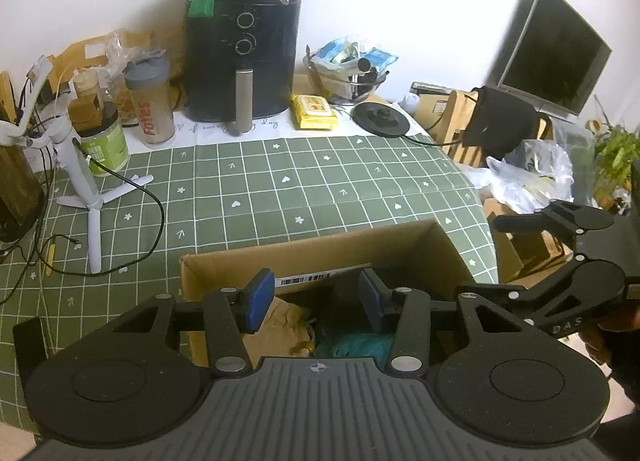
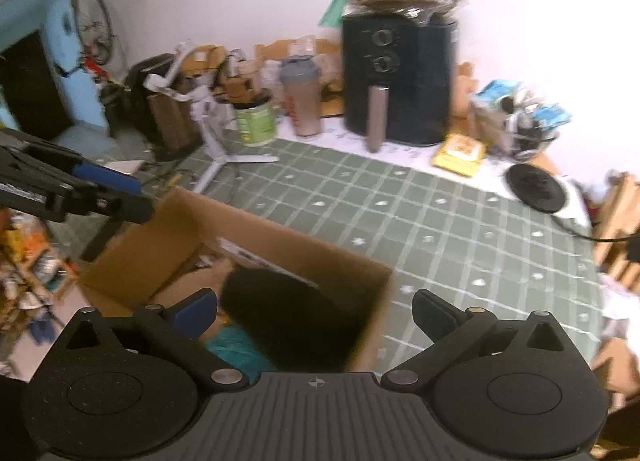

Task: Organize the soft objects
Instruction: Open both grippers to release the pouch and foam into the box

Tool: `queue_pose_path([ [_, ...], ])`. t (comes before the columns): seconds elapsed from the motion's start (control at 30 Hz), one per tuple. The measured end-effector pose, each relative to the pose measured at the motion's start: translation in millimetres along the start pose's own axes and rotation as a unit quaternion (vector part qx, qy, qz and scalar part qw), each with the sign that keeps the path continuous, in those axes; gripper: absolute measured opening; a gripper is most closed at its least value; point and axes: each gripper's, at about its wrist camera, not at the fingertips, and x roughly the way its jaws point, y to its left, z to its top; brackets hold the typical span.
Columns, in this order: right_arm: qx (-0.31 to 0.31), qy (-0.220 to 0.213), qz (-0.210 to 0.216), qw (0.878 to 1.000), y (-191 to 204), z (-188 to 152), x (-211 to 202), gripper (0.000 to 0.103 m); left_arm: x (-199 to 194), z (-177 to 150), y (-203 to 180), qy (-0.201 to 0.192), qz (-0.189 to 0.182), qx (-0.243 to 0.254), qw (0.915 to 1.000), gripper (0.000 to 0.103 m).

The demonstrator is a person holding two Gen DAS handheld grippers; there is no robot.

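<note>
An open cardboard box [image 1: 320,253] [image 2: 132,257] stands at the near edge of the green checked tablecloth [image 1: 280,189]. Inside it lie a tan cloth [image 1: 280,325], a teal fluffy thing [image 1: 352,345] [image 2: 236,349] and a black soft lump [image 2: 288,309]. My left gripper [image 1: 316,301] hovers over the box, its blue pads [image 1: 258,301] partly apart with nothing between them. The right gripper [image 2: 316,311] hangs above the black lump, open wide and holding nothing. Each gripper shows in the other's view, the right one [image 1: 496,257] beside the box and the left one [image 2: 128,197] over its far corner.
At the back of the table stand a black air fryer [image 1: 244,57], a shaker bottle [image 1: 150,101], a green tub, a yellow packet [image 1: 314,111] and a round black base [image 1: 380,119]. A white tripod [image 1: 88,189] with a trailing cable is at the left. A monitor [image 1: 552,49] is off to the right.
</note>
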Motion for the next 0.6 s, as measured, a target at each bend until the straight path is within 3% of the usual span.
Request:
queue_pose_path([
  [0.2,-0.016,-0.015,-0.046,0.999,3,-3,-9,0.103,-8,-7,1,0.001,0.029,-0.015,0.9995,0.049],
  [0.23,-0.022,-0.016,-0.06,0.998,5,-3,-10,0.103,-9,-8,1,0.002,0.038,-0.018,0.9991,0.057],
  [0.27,-0.029,-0.016,-0.075,0.997,8,-2,-9,0.103,-10,-8,2,0.0,0.05,-0.022,0.9985,0.074],
  [0.43,-0.043,-0.026,-0.117,0.992,21,0,-11,0.103,-18,-8,9,-0.032,0.077,-0.045,0.9955,0.103],
  [0.6,-0.033,-0.014,-0.124,0.992,34,1,-13,0.103,-22,-8,14,-0.032,0.094,-0.056,0.9935,0.103],
])
